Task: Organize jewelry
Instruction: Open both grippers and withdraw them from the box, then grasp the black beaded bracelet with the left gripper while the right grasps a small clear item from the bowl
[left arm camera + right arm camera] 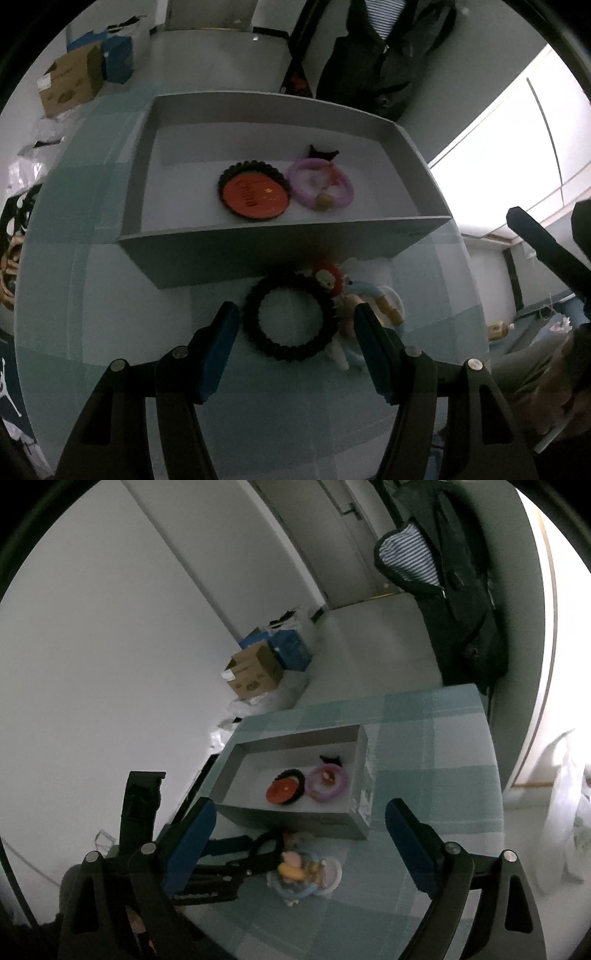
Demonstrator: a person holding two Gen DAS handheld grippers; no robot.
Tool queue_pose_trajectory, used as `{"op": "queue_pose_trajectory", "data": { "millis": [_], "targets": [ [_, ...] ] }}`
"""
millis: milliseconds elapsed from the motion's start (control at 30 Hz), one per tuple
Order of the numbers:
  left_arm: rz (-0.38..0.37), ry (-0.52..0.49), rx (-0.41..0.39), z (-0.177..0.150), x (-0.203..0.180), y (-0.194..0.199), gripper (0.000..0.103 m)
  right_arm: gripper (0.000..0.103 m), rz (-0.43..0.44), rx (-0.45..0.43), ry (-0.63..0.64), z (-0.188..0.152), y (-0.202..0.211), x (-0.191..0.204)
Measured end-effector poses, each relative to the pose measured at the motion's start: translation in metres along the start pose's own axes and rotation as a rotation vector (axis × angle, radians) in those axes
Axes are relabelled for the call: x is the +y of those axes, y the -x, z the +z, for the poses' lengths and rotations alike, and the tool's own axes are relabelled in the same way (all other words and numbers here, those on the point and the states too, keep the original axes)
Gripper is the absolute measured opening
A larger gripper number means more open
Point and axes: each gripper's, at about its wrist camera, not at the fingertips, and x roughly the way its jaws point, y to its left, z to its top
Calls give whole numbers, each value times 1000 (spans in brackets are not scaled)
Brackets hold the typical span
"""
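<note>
Free room and obstacles. The grey box [280,254] presents its near wall directly behind the black beaded bracelet [290,321]. A cluster of small charms [354,295] crowds the bracelet's right side. Bare checked table [110,295] lies open to the left; the box floor's left half is unoccupied.

Pastel trinkets [373,314] partly hidden behind the left jaws' right pad, too blurred to identify
</note>
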Motion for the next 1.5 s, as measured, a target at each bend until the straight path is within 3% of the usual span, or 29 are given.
{"op": "queue_pose_trajectory", "data": {
  "millis": [100,167,433,667,800,1033,1300,1500],
  "targets": [
    [10,-25,-8,-1,-5,0,58,93,4,2,-1,0,1,0],
    [11,-39,-5,-1,-6,0,46,94,4,1,7,1,0,-1],
    [20,-62,-6,-1,-3,3,37,94,-7,14,-4,-1,-4,-4],
    [17,-78,-4,-9,-1,12,36,93,-8,50,1,-6,-11,-5],
    [-7,-29,-8,-17,15,24,36,93,1,100,-14,-11,-22,-9],
    [-53,20,-76,-12,28,47,36,93,12,215,6,-26,-50,-1],
    [-90,28,-140,-9,29,65,36,91,2,283,5,-33,-79,4],
    [-106,52,-149,-6,37,67,36,84,-18,298,27,-30,-97,18]
  ]
}}
